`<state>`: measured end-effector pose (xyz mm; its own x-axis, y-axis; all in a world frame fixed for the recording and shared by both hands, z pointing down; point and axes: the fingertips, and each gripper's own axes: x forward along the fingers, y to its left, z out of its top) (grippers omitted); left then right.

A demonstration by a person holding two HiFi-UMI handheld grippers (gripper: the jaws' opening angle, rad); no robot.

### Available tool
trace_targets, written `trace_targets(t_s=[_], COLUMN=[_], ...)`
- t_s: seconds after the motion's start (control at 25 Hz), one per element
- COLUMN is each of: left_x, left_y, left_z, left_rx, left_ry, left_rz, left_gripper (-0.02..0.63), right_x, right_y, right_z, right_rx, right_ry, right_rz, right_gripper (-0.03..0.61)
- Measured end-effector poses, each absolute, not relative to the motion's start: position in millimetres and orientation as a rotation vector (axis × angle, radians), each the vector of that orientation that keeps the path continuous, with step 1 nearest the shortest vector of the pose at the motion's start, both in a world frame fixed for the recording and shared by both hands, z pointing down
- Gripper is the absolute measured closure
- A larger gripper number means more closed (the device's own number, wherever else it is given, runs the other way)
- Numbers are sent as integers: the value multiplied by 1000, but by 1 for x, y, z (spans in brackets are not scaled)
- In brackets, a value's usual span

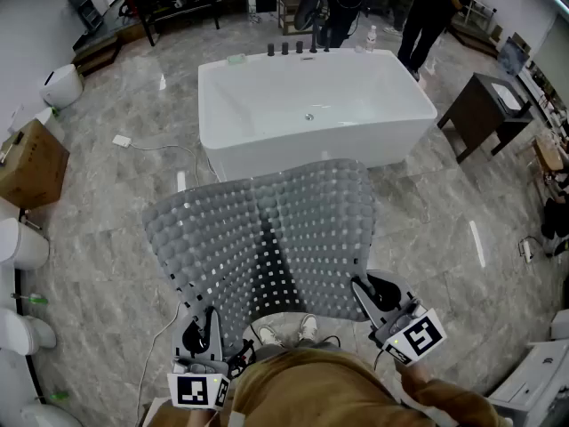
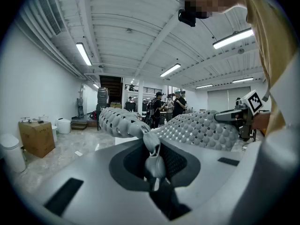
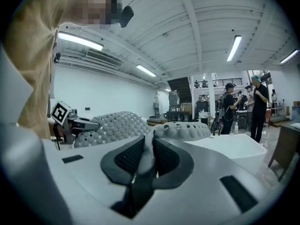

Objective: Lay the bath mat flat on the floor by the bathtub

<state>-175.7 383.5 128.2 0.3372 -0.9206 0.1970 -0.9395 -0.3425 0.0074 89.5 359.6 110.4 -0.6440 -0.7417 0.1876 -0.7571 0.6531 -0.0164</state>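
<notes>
A grey bubble-textured bath mat [image 1: 267,234] hangs spread in the air in front of the white bathtub [image 1: 311,114], sagging along a crease in the middle. My left gripper [image 1: 203,334] is shut on the mat's near left corner [image 2: 152,146]. My right gripper [image 1: 373,296] is shut on the near right corner [image 3: 145,146]. In both gripper views the mat's edge is pinched between the dark pads and the rest [image 2: 197,128] [image 3: 112,123] billows beyond. The person's shoes [image 1: 286,331] show on the floor under the mat's near edge.
The marble floor [image 1: 116,265] surrounds the tub. A dark side table [image 1: 487,114] stands right of the tub, a cardboard box [image 1: 31,163] and toilets [image 1: 22,243] at the left. People [image 1: 427,7] stand behind the tub. A cable [image 1: 164,147] lies on the floor at left.
</notes>
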Motion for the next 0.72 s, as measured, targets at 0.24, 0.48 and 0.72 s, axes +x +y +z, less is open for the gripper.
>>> trace_targets(t_s=[0.24, 0.48, 0.72], left_x=[-169, -160, -146], left_y=[397, 407, 410], left_z=[124, 124, 126], left_rx=[2470, 2464, 2456], left_ry=[-1736, -1734, -1771], left_rz=[212, 216, 213], left_gripper=[568, 568, 568], right_x=[99, 106, 120], right_y=[371, 382, 380], right_z=[110, 111, 111], right_rx=[1236, 1234, 1225], right_ry=[-2710, -2708, -2750], right_rz=[141, 160, 183], right_gripper=[518, 518, 515])
